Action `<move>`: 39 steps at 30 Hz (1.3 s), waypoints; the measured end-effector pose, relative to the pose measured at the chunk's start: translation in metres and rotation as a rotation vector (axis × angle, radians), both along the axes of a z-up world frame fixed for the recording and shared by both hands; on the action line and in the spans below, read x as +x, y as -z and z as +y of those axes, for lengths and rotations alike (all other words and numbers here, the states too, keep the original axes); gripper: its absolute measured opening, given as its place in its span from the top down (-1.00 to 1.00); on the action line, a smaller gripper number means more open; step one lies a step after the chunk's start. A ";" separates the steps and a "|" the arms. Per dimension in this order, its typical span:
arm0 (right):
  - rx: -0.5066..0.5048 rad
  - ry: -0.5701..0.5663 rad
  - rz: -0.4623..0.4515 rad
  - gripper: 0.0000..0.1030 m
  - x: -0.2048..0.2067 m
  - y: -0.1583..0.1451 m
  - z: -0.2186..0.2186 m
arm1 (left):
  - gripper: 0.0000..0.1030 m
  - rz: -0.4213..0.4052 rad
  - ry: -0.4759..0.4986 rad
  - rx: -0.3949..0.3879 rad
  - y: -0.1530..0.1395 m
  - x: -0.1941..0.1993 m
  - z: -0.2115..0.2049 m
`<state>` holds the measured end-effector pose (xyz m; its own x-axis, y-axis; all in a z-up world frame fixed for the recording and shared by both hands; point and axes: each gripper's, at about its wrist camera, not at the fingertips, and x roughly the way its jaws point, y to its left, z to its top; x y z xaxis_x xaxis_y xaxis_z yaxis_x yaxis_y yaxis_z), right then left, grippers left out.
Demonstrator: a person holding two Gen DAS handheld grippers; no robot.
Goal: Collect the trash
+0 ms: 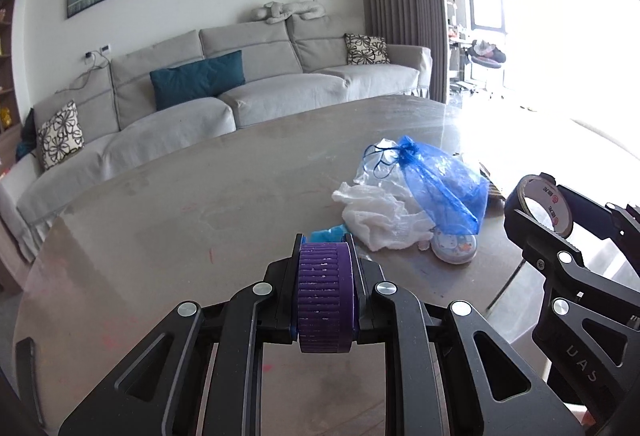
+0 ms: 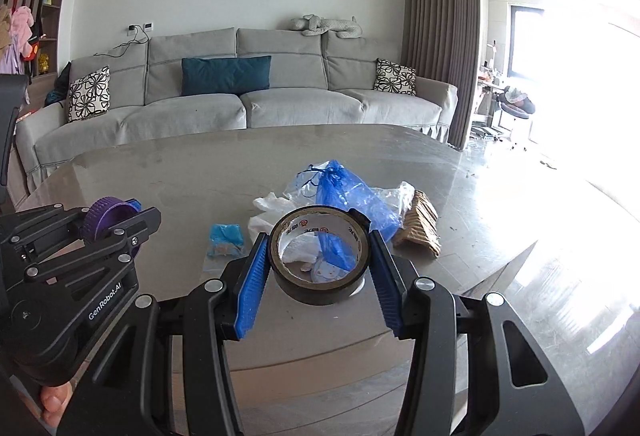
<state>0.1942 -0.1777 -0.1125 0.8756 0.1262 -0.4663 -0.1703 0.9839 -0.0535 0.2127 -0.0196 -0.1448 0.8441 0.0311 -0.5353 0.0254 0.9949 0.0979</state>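
Observation:
My left gripper (image 1: 325,256) is shut on a purple ribbed cap (image 1: 325,296) and holds it above the near part of the table; it also shows in the right wrist view (image 2: 120,214). My right gripper (image 2: 320,236) is shut on a black tape roll (image 2: 320,258), seen at the right of the left wrist view (image 1: 538,206). Ahead on the table lies a trash pile: a blue mesh bag (image 1: 436,182) (image 2: 344,192), white crumpled cloth (image 1: 380,216), clear plastic (image 2: 394,196), a small round tin (image 1: 456,248), a blue wrapper (image 2: 226,236) and brown cardboard (image 2: 420,224).
The grey table (image 1: 180,204) has a rounded edge near me and drops off at the right (image 2: 520,248). A grey sofa (image 2: 248,104) with cushions stands behind it. A curtain (image 2: 440,28) and bright window are at the right.

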 end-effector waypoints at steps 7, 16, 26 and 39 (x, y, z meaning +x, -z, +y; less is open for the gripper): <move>-0.020 0.126 0.022 0.03 -0.026 0.013 -0.054 | 0.64 0.005 0.131 0.006 0.007 -0.010 -0.062; -0.003 0.322 0.039 0.03 -0.064 0.025 -0.142 | 0.64 0.031 0.344 0.027 0.029 -0.033 -0.154; 0.019 0.465 0.140 0.03 -0.086 0.066 -0.206 | 0.64 0.093 0.496 0.038 0.058 -0.048 -0.228; 0.050 0.476 0.341 0.02 -0.090 0.152 -0.248 | 0.64 0.186 0.615 0.062 0.099 -0.052 -0.282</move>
